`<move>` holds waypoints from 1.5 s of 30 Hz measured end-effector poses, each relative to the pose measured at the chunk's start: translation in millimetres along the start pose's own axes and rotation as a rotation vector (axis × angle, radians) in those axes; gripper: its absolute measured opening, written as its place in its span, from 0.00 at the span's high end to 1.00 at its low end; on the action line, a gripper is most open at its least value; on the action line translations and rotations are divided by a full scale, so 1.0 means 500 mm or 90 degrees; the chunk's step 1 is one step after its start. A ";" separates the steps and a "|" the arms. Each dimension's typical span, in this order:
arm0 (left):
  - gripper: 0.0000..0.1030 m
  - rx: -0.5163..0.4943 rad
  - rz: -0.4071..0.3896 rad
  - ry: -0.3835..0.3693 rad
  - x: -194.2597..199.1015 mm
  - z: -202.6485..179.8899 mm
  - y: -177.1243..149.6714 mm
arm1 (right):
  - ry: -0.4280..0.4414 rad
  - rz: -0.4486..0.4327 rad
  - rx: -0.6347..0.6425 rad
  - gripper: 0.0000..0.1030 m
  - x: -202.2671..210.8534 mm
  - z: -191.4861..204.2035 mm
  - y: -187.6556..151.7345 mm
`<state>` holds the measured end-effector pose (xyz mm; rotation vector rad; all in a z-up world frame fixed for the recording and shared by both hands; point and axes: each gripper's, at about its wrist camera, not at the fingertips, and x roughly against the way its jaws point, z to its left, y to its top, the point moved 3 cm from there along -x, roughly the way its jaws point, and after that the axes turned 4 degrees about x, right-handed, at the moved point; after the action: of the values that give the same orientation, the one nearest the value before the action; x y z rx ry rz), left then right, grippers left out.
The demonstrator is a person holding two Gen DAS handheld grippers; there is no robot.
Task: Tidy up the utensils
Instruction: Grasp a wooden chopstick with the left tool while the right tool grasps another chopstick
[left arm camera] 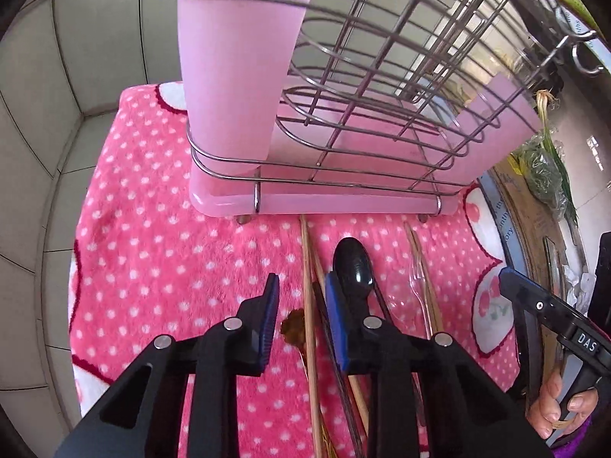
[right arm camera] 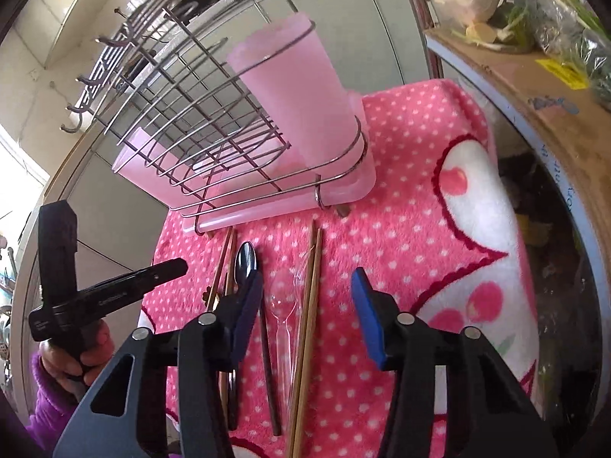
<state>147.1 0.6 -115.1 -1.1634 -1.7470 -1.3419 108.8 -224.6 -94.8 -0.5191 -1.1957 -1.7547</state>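
A wire utensil rack (left arm camera: 382, 87) with a pink cup (left arm camera: 236, 76) and pink drip tray stands on a pink dotted towel (left arm camera: 152, 252). In front of it lie a black spoon (left arm camera: 353, 267), wooden chopsticks (left arm camera: 307, 286), a clear plastic fork (left arm camera: 418, 286) and a brown spoon (left arm camera: 294, 330). My left gripper (left arm camera: 301, 297) is open, just above the chopsticks, its right finger beside the black spoon. My right gripper (right arm camera: 305, 297) is open over the clear fork (right arm camera: 284, 316) and a chopstick pair (right arm camera: 311, 286). The rack (right arm camera: 198, 122), cup (right arm camera: 298, 95) and spoon (right arm camera: 246, 259) show there too.
A tiled wall (left arm camera: 46, 114) lies left of the towel. A cardboard box (right arm camera: 534, 87) with greens and garlic stands at the right. The other hand-held gripper shows at each view's edge (left arm camera: 534, 301) (right arm camera: 114, 286).
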 end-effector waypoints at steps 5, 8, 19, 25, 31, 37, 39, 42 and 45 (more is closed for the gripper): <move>0.79 0.003 0.042 0.001 -0.071 0.000 0.012 | 0.026 0.048 -0.029 0.65 -0.046 -0.016 0.002; 0.85 0.014 0.063 -0.010 -0.105 0.003 0.015 | 0.024 0.067 -0.037 0.65 -0.073 -0.020 0.005; 0.95 0.065 0.028 -0.079 -0.083 0.031 0.004 | -0.047 0.124 0.006 0.82 -0.165 -0.002 -0.008; 0.95 0.082 0.009 -0.094 -0.050 0.054 -0.018 | -0.048 0.101 0.004 0.94 -0.159 0.016 -0.011; 0.95 0.097 0.002 -0.078 -0.025 0.102 -0.013 | -0.076 0.078 -0.017 0.94 -0.095 -0.025 -0.013; 0.95 0.107 0.018 -0.045 -0.046 0.137 -0.015 | -0.093 0.110 -0.041 0.91 -0.116 -0.063 -0.012; 0.94 0.104 0.034 -0.027 -0.058 0.144 -0.016 | -0.087 0.122 -0.034 0.83 -0.122 -0.060 -0.015; 0.93 0.088 0.053 -0.017 -0.064 0.143 -0.013 | -0.081 0.143 -0.012 0.70 -0.133 -0.043 -0.007; 0.93 0.066 0.081 0.000 -0.072 0.130 -0.002 | -0.101 0.173 0.021 0.64 -0.146 -0.025 0.000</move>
<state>162.4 53.7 -164.8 -1.1957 -1.6926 -1.1628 146.3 -202.7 -154.6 -0.7746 -1.1991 -1.4817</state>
